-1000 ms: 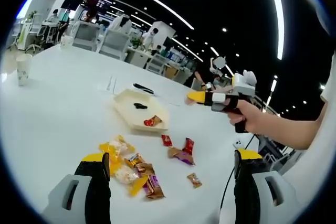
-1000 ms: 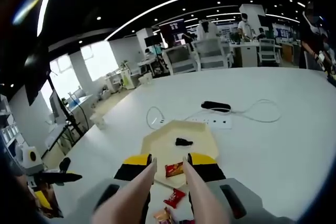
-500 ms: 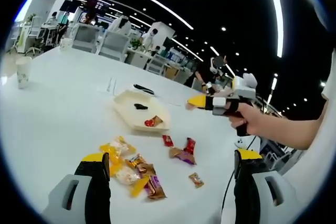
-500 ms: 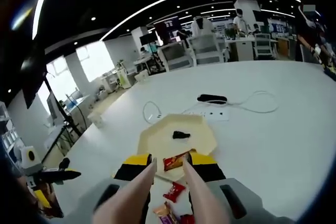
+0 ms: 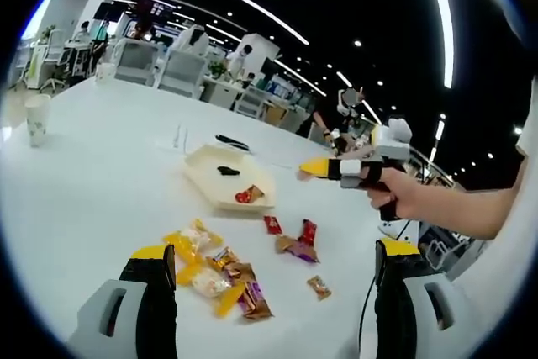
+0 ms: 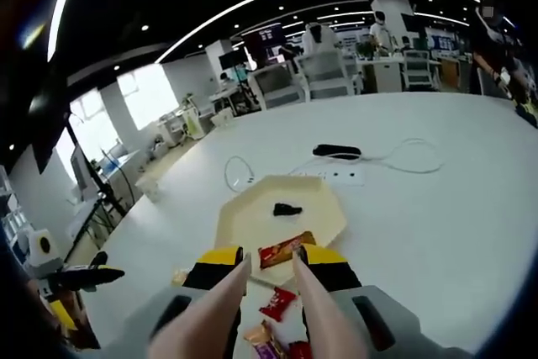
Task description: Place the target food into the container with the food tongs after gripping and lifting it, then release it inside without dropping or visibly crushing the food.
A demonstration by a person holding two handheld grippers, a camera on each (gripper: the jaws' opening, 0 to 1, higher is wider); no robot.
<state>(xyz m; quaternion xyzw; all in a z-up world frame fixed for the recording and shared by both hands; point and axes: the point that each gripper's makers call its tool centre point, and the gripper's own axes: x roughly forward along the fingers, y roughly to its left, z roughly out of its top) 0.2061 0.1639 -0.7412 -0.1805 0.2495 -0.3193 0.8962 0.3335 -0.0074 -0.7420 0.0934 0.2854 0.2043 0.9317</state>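
Note:
A cream octagonal tray (image 5: 204, 166) (image 6: 244, 224) lies on the white table. In it are a red-wrapped candy (image 5: 246, 195) (image 6: 282, 251) and a small black piece (image 5: 227, 171) (image 6: 286, 208). My right gripper (image 6: 271, 260) is shut on beige food tongs (image 6: 313, 304), whose tips stand apart just short of the red candy and do not touch it. The left gripper view shows the right gripper (image 5: 315, 166) in a hand, above the table to the right of the tray. My left gripper (image 5: 273, 250) is wide open over loose wrapped candies (image 5: 210, 268).
More candies lie scattered between the tray and me (image 5: 290, 237) (image 6: 277, 300). A paper cup (image 5: 36, 115) stands far left. Behind the tray are a power strip with a white cable (image 6: 336, 176) and a black object (image 6: 336, 151). Desks, chairs and people fill the background.
The right gripper has drawn back slightly from the tray, so the red candy now sits further beyond the tong tips. The candy stays in the tray. The left gripper stays open.

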